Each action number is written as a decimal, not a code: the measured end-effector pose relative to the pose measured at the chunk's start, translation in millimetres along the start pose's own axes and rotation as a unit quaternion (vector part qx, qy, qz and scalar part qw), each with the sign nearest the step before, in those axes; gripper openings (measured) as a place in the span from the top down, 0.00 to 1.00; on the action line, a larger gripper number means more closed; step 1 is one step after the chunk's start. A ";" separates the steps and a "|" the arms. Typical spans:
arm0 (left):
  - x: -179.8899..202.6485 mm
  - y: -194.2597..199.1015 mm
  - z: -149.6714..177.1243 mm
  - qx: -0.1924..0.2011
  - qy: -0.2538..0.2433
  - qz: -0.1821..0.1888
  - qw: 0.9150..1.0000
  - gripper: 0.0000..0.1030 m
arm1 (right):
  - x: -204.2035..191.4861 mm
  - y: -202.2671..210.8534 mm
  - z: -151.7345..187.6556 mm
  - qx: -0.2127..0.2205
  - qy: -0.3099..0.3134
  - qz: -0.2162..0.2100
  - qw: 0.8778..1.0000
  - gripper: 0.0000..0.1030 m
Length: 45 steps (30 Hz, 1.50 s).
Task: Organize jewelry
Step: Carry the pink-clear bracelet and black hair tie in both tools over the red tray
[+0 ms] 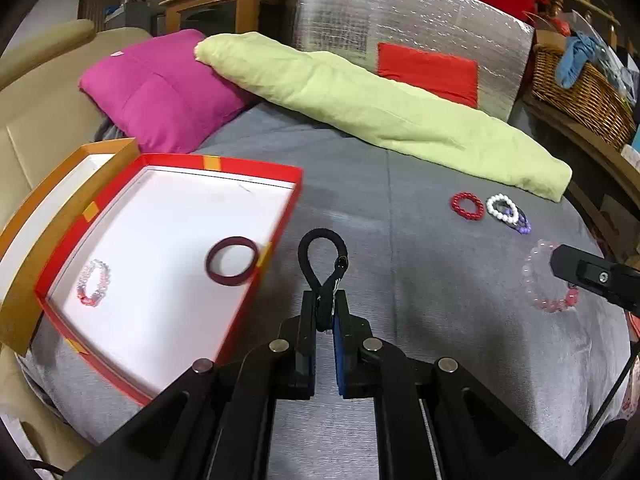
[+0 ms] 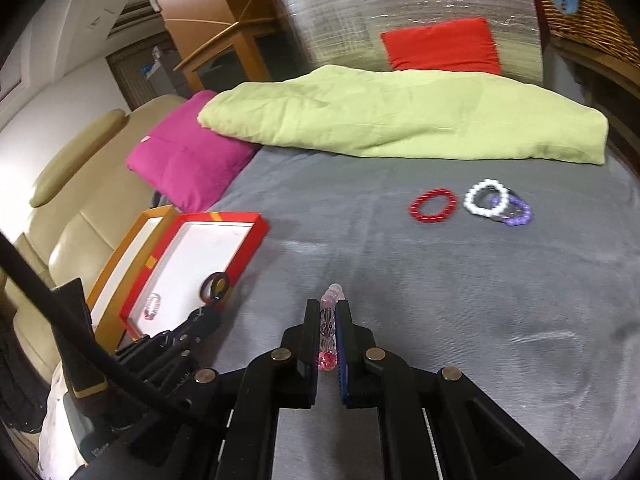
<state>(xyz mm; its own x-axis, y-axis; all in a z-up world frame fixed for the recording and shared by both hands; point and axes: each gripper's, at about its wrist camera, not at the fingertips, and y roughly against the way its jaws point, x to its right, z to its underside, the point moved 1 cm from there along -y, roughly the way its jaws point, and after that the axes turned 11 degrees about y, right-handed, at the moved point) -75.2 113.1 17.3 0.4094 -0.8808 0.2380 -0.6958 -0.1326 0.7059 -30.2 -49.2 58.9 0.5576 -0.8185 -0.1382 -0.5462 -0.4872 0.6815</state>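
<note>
Your left gripper is clamped on a black cord bracelet, lower centre, just right of the red box. Your right gripper pinches a pink bead bracelet edge-on, lower centre. Inside the box: 1 dark red bangle, 1 pale pink bead bracelet. On the grey blanket, right of centre: red bead bracelet, white bead bracelet, purple bead bracelet.

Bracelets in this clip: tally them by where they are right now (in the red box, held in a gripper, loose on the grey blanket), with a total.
In the red box: 2, a dark maroon bangle and a pale pink beaded bracelet.
Held: 2, a black cord bracelet in the left gripper and a pink bead bracelet in the right gripper.
Loose on the grey blanket: 4, red beads, white beads, purple beads and a dark band, partly hidden.
Total: 8
</note>
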 end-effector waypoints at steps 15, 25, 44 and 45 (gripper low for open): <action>-66.0 -2.6 -37.3 0.017 0.049 -0.060 0.997 0.92 | -61.7 -54.6 -32.8 -0.015 0.027 -0.064 0.997 0.93; -100.3 -23.3 -53.7 0.008 0.088 -0.093 0.992 0.92 | -105.9 -104.1 -54.8 -0.035 0.056 -0.090 0.994 0.93; -140.5 -48.2 -60.8 -0.013 0.150 -0.137 0.979 0.92 | -142.5 -185.8 -75.7 -0.075 0.082 -0.116 0.987 0.92; -141.9 -48.9 -60.7 -0.014 0.152 -0.138 0.979 0.92 | -142.0 -190.6 -75.2 -0.078 0.081 -0.117 0.987 0.92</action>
<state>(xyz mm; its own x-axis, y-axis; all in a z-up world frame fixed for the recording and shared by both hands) -63.4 272.2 -10.6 0.7393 -0.6363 0.2203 -0.5195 -0.3309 0.7878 41.7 182.8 2.7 0.7560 -0.6241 -0.1974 -0.2946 -0.5937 0.7488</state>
